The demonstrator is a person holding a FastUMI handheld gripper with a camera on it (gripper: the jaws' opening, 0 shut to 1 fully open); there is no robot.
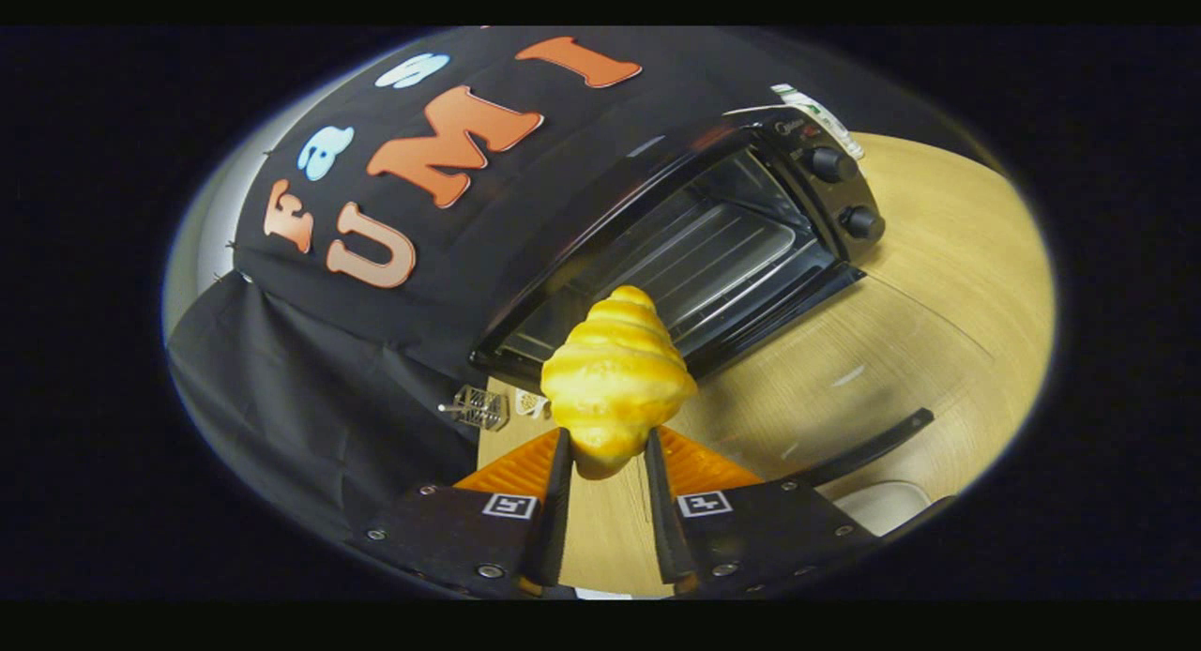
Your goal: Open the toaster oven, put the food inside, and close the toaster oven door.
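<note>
Both fingers of the gripper pinch the lower end of a golden croissant, which hides part of the toaster oven beyond it. Its door hangs open, partly cut off by the right finger. Small objects beside the oven are unclear.

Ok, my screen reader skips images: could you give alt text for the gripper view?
The gripper holds a yellow croissant between both fingers, just ahead of an open toaster oven with a wire rack inside. The oven stands on a wooden table.
</note>
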